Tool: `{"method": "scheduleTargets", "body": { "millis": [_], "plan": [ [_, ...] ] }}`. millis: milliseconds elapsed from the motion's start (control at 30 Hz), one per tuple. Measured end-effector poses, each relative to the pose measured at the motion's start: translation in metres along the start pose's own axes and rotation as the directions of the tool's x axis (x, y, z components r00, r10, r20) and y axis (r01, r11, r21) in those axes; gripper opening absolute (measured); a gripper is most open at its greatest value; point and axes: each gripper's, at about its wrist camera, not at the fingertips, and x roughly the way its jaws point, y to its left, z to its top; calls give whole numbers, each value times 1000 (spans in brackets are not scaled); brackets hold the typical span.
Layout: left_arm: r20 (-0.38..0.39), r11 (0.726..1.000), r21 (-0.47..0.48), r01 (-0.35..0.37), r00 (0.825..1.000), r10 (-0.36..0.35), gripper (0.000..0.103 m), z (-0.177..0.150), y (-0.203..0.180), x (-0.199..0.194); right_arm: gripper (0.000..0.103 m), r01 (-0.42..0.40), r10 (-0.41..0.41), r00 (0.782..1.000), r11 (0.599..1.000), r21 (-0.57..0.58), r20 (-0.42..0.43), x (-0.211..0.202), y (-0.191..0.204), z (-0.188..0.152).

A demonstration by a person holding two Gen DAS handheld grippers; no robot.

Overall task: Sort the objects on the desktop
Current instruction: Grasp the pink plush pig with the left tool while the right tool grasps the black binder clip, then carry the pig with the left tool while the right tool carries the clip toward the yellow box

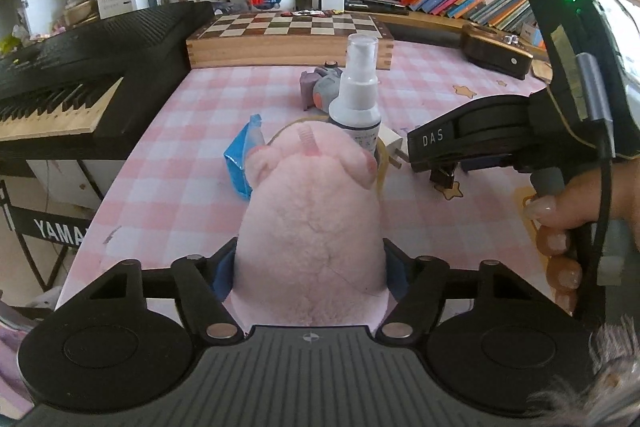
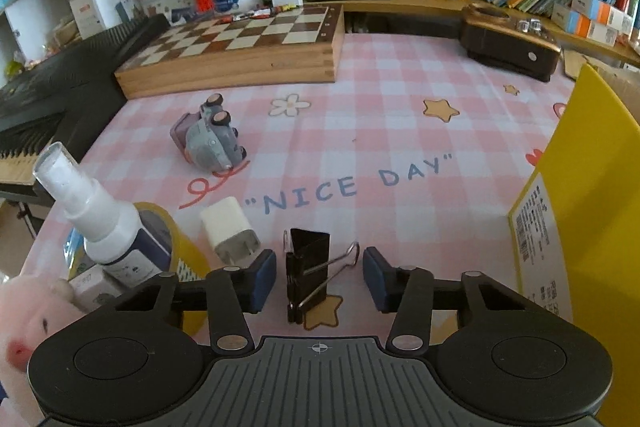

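Observation:
A pink plush toy (image 1: 308, 211) lies on the pink checked tablecloth (image 2: 400, 131) between the jaws of my left gripper (image 1: 310, 267); both blue pads touch its sides. In the right wrist view a black binder clip (image 2: 306, 275) stands upright between the jaws of my right gripper (image 2: 320, 279), with a gap on each side, so that gripper is open. Beyond the plush stand a white spray bottle (image 1: 356, 99) and a grey toy car (image 1: 324, 87). A white charger plug (image 2: 230, 231) lies left of the clip.
A wooden chessboard box (image 1: 288, 39) sits at the back, a black keyboard (image 1: 60, 83) on the left. A yellow box (image 2: 580, 207) stands at the right, a dark wooden instrument (image 2: 512, 43) behind. A blue packet (image 1: 240, 155) and a yellow tape roll (image 2: 180, 239) lie by the bottle.

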Motion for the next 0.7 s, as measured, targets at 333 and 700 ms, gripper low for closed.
{"method": "scheduleTargets", "body": {
  "millis": [333,700],
  "plan": [
    [45,998,-56,35,998,-32,59,-1,14,-30,36,-26,29,997,999,-46,67,-33,1,-4],
    [165,991,-91,94,983,-78,59,-11,33,-97,36,-101,113,985,991,-93,128,-124,6,-36]
  ]
}}
